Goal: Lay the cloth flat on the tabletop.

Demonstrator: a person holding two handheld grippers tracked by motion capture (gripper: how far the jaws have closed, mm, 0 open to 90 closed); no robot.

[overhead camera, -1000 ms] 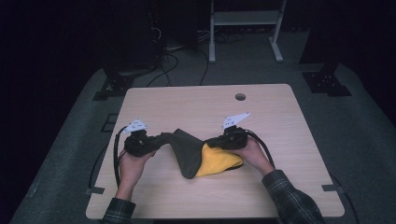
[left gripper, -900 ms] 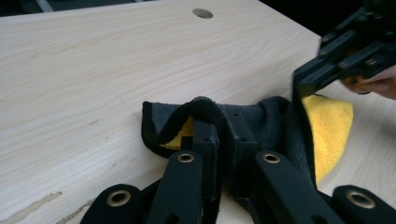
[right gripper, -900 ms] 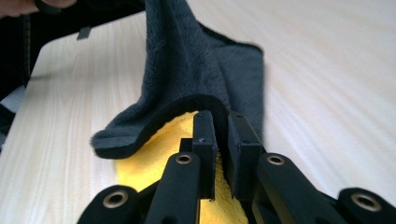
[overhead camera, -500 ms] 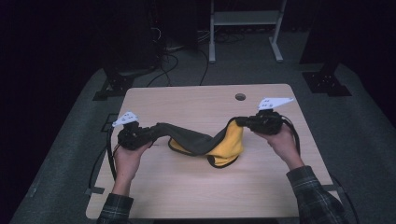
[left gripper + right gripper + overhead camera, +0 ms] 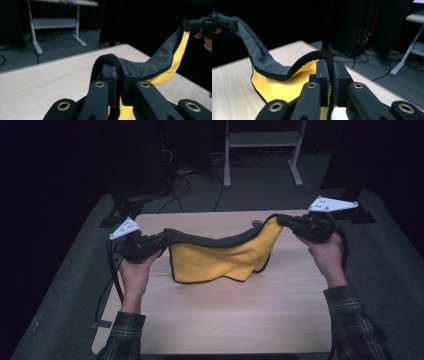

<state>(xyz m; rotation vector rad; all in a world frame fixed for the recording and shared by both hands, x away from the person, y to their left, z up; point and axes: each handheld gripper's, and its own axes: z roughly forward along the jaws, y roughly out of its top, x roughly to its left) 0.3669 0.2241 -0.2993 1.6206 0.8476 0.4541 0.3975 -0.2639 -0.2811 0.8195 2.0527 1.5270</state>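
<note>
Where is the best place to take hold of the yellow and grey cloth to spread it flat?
Grip the cloth at its two top corners, coming in from the outer sides. The dark hem runs between them, so the yellow face hangs open. The left tool and the right tool are shut there.

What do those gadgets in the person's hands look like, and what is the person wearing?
Each hand grips a black tool: the left gripper and right gripper have two blocky black jaws on linked bars with brass-coloured pivot rings, a pale three-cornered plate on top, and a black cable trailing off. The sleeves are dark plaid flannel.
</note>
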